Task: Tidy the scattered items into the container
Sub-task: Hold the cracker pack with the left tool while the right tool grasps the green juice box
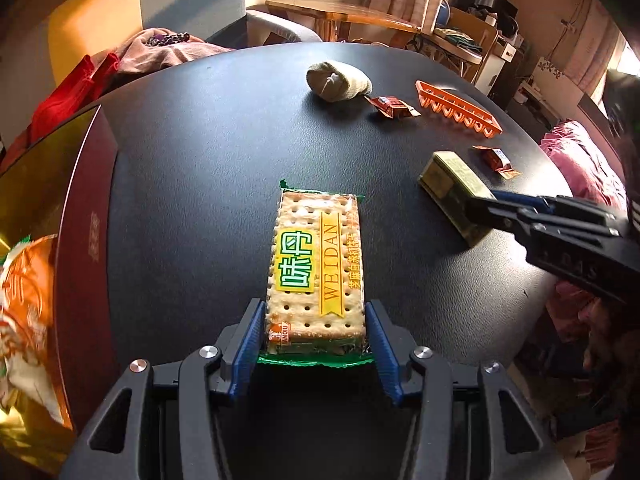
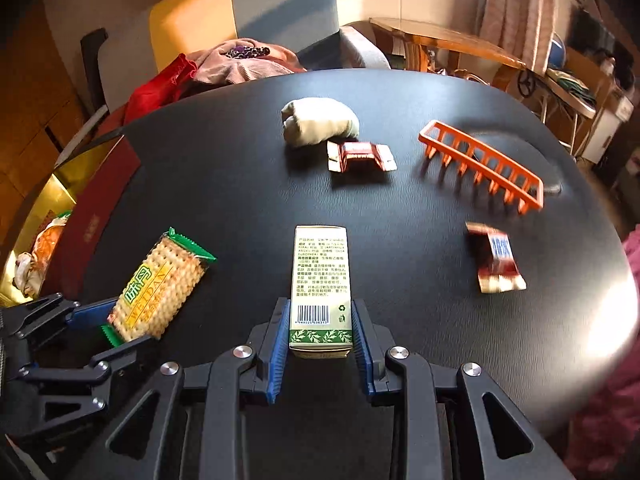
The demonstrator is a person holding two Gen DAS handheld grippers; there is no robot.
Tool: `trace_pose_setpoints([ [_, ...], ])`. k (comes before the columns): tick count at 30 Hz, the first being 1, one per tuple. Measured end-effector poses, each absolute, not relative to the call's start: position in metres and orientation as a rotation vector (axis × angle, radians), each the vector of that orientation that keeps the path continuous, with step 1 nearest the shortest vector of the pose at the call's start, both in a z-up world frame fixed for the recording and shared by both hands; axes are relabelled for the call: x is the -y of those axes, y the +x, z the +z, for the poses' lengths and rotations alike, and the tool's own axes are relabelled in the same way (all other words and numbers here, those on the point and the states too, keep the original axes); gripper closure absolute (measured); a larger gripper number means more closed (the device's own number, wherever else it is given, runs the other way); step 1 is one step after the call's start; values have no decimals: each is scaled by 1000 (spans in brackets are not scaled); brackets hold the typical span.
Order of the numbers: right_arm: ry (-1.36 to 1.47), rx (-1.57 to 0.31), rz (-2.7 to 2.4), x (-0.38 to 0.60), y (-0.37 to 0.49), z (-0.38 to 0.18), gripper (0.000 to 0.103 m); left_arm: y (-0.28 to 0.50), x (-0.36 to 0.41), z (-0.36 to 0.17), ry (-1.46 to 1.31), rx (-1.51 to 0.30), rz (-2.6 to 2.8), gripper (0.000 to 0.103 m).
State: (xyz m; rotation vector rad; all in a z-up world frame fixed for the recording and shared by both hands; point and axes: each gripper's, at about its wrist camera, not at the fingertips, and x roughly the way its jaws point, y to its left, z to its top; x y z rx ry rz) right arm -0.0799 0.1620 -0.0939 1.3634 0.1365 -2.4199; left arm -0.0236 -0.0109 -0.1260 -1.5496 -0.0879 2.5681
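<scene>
left wrist view: left gripper (image 1: 315, 326) was clamped on the near end of a weidan cracker pack (image 1: 316, 270), blue pads touching both long sides, green wrapper crimp poking out below the jaws. pack pointed away from the camera over the black table (image 1: 192, 184); couldn't tell if it was lifted or resting. red box (image 1: 86, 216), the container, sat at the left table edge with its gold lining showing and an orange snack bag (image 1: 28, 320) already inside. right wrist view: right gripper (image 2: 320, 326) was closed on the barcode end of a small green-and-white carton (image 2: 321, 276), pads against both narrow sides, printed panel facing up. in the left view the same carton (image 1: 452, 196) was tilted, held off to the right of the crackers and well apart from them. on the table, far side: a rolled sock (image 2: 318, 120), a red candy wrapper (image 2: 360, 156) just beside it, an orange plastic rack (image 2: 482, 164) to the right, and a second red candy wrapper (image 2: 496, 260) nearer, right of the carton. those four were motion-blurred in the right view, the nearer wrapper and rack most. red box (image 2: 104, 208) also showed at the left in the right view, with the cracker pack (image 2: 160, 284) and left gripper (image 2: 120, 326) just in front of it. piled clothes (image 2: 224, 64) lay behind the table.
</scene>
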Motion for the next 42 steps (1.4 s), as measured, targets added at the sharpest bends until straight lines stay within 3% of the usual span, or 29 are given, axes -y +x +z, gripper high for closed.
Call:
trace_pose_setpoints([
  [4, 1358, -79, -2434, -168, -63, -91, 71, -15, 18, -123, -1561, 129, 2559, 51],
  [7, 1311, -15, -2466, -177, -57, -79, 46, -12, 23, -117, -1547, 149, 2570, 50],
  [8, 1292, 6, -2478, -180, -56, -74, 46, -11, 25, -114, -1540, 152, 2578, 50],
  [18, 1243, 109, -2541, -196, -54, -60, 44, -1, 45, -88, -1468, 185, 2657, 45],
  [25, 1259, 154, -2560, -205, -50, -64, 45, -23, 28, -96, -1489, 93, 2605, 41],
  [35, 1216, 135, -2505, -194, -51, -70, 55, -47, 19, -111, -1527, 34, 2564, 42],
  [42, 1228, 127, -2467, -189, -57, -77, 55, -49, 22, -117, -1523, 66, 2565, 41],
])
